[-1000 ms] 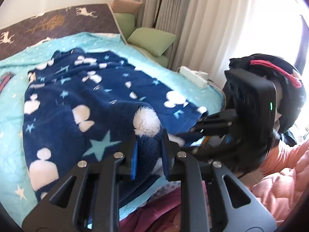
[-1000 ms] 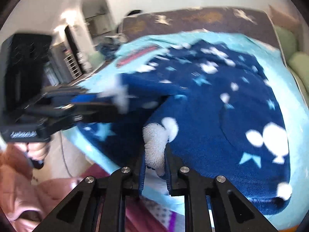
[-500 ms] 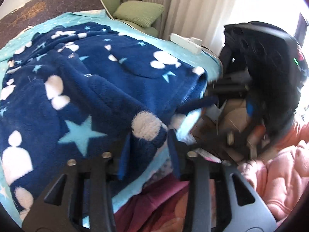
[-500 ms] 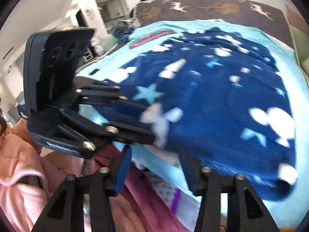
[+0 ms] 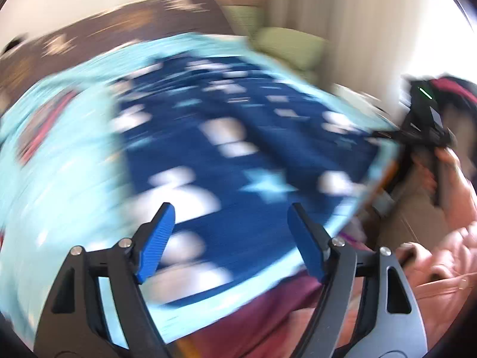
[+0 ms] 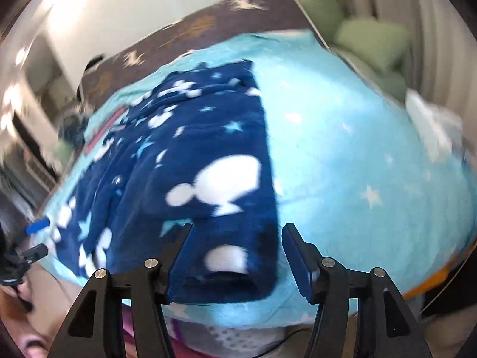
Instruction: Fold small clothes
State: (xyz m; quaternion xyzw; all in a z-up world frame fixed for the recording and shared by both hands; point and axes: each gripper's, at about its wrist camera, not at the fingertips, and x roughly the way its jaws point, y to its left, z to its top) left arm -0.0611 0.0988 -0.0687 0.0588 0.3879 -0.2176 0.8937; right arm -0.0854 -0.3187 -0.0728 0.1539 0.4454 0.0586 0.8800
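A navy fleece garment [image 5: 226, 161] [image 6: 190, 179] with white shapes and pale stars lies folded on the light blue bed cover [image 6: 357, 164]. My left gripper [image 5: 231, 217] hovers over its near edge, jaws opening wide, nothing between the blue pads [image 5: 155, 244]. The left wrist view is heavily blurred. My right gripper [image 6: 237, 232] hangs above the garment's near right corner, jaws opening, the pads [image 6: 298, 262] clear of the cloth. The other gripper [image 5: 423, 137] shows at the right edge of the left wrist view, and at the far left [image 6: 21, 256] of the right wrist view.
Green cushions [image 5: 286, 47] [image 6: 369, 35] lie by the curtains behind the bed. A brown patterned headboard [image 6: 208, 24] runs along the far side. A person's pink sleeve [image 5: 441, 268] and a maroon cloth [image 5: 268, 313] sit at the bed's near edge. Bare blue cover [image 6: 357, 164] lies right of the garment.
Both grippers were shut on the garment's fluffy edge a second ago. They have let it go and opened; the garment now lies flat. Both views have swung sideways, the right across the bed.
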